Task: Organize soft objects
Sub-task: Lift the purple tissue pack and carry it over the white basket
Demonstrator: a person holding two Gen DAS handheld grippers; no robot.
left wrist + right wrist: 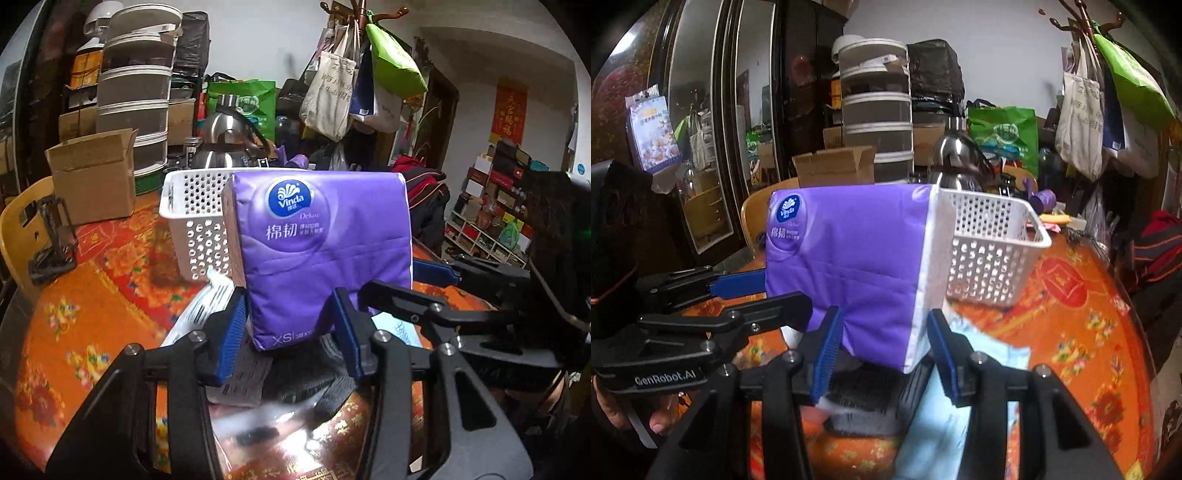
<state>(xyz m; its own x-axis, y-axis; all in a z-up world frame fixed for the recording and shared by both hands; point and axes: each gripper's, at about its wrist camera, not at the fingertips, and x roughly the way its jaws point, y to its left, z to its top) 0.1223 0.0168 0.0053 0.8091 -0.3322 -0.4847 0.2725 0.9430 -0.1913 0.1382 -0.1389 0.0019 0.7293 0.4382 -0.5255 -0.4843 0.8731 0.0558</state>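
Held up between both grippers above the table: purple tissue pack [321,254], standing upright.

Left gripper [293,334] pinched on the pack's lower corner, blue pads [232,343] pressed into the soft wrap; right gripper [884,349] clamped the same way on the lower edge from the other side, reaching in level. Behind the pack, touching or just beside it (cannot tell which), stood white perforated basket [192,221]. Further left, open cardboard box [92,173] on orange patterned tablecloth [85,317]. Behind the basket, steel kettle [229,136]. Under the pack lay a grey cloth [864,410] and a light blue packet [945,424], partly hidden by the fingers.
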